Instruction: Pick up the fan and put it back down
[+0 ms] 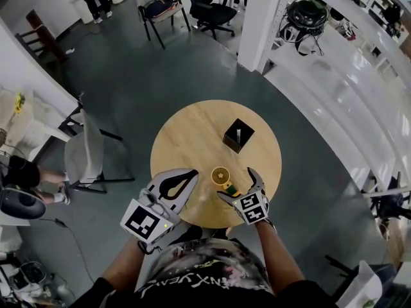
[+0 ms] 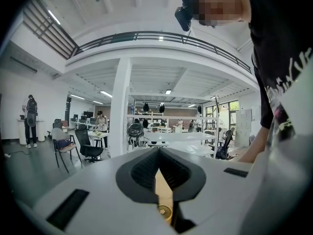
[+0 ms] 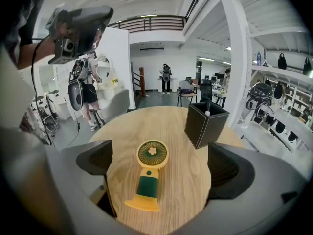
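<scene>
At the table [image 1: 192, 133] edge, my right gripper [image 3: 161, 166] straddles the flat-lying fan [image 3: 148, 177], jaws wide for grasping; left gripper [image 2: 157, 153] closed, empty.

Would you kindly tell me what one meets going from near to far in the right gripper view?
Yellow-green fan, then the black pen holder, then a person standing far across the room.

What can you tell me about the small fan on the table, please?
The fan is small, yellow, seemingly plastic, with a round dark green grille, a pale flower at its centre, a green-banded handle and a flared foot. It lies flat on the round wooden table, foot toward the right claw, whose open jaws flank it without touching.
</scene>
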`<action>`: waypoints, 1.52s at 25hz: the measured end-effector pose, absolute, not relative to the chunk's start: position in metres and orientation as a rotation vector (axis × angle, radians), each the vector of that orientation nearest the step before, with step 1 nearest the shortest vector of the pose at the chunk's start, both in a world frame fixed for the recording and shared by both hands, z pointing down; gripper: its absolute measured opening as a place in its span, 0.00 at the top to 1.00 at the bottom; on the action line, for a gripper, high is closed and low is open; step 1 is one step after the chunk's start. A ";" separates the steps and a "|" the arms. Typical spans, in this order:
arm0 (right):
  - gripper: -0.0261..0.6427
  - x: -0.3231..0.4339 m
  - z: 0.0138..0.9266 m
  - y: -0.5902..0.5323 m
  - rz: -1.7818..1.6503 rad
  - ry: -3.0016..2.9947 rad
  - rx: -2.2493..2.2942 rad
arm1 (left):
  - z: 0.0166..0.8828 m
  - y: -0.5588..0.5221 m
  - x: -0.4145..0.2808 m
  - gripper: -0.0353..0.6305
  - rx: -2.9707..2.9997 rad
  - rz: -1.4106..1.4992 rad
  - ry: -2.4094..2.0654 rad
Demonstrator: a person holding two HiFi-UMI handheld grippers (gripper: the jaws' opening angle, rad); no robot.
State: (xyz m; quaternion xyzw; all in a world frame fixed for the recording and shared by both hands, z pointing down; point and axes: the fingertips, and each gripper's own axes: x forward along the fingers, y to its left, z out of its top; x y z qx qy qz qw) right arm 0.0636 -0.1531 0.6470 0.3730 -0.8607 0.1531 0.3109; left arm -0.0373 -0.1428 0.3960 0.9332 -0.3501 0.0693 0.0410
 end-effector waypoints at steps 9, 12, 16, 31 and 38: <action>0.08 0.071 0.710 -0.150 0.482 -2.145 0.914 | 0.401 -0.138 -0.048 0.92 2.845 0.249 -1.096; 0.08 0.072 0.725 -0.148 0.511 -2.110 0.898 | 0.399 -0.137 -0.049 0.92 2.845 0.243 -1.096; 0.08 0.074 0.740 -0.144 0.538 -2.075 0.882 | 0.397 -0.137 -0.048 0.92 2.851 0.218 -1.093; 0.08 0.081 0.761 -0.142 0.607 -2.002 0.882 | 0.397 -0.136 -0.052 0.92 2.853 0.232 -1.088; 0.08 0.081 0.764 -0.140 0.613 -1.985 0.844 | 0.395 -0.137 -0.051 0.92 2.862 0.226 -1.094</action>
